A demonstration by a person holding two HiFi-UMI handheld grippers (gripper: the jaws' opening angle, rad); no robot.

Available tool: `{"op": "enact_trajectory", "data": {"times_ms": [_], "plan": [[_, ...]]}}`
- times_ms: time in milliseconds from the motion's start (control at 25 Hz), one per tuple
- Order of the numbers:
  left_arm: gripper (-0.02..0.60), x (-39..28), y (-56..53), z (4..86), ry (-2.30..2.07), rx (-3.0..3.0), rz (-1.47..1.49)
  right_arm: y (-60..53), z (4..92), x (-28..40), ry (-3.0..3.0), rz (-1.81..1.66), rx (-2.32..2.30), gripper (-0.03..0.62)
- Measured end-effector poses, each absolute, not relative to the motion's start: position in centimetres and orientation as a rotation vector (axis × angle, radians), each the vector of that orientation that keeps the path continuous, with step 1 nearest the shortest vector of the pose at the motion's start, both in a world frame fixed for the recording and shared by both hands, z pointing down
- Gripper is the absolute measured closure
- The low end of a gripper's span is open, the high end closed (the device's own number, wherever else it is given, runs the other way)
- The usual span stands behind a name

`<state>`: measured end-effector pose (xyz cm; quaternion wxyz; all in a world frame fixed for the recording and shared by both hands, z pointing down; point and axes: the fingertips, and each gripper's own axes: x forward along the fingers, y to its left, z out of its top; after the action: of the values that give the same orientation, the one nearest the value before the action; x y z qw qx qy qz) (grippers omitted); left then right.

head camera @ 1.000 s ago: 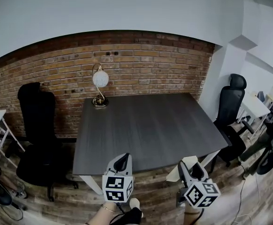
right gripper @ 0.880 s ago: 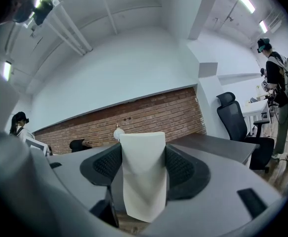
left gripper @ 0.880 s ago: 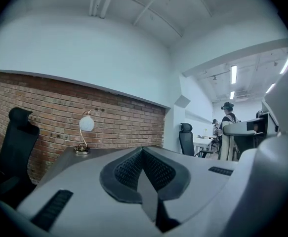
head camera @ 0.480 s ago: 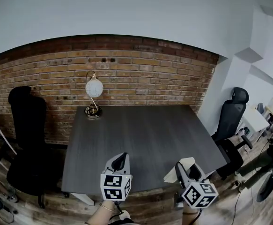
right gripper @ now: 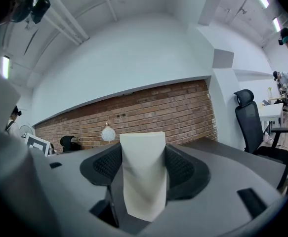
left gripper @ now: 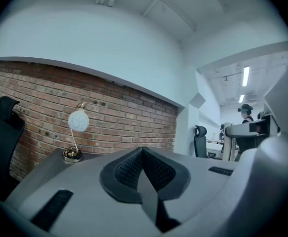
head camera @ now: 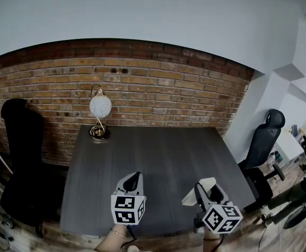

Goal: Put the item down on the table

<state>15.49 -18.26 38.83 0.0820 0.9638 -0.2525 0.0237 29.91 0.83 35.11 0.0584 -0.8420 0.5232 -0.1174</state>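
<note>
Cream pouch (right gripper: 143, 181) looks light and bendy, so the right tongs (right gripper: 144, 157) pinching its middle seem a good hold; the left tongs (left gripper: 143, 164) are closed on nothing.

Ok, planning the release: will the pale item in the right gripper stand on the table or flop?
Probably flops: the pale item looks thin and bends in the jaws of the right gripper. Likely light, so it may slide on the smooth table.
</note>
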Motion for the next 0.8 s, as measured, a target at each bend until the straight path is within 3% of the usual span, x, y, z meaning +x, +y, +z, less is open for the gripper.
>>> {"op": "enact_trajectory", "data": {"times_ms": [800], "plan": [[0.569, 16.4, -24.8, 43.3, -1.033, 2.744, 0.226, -8.7, 39.9, 38.4, 1.758, -0.553, -2.472, 0.301]]}}
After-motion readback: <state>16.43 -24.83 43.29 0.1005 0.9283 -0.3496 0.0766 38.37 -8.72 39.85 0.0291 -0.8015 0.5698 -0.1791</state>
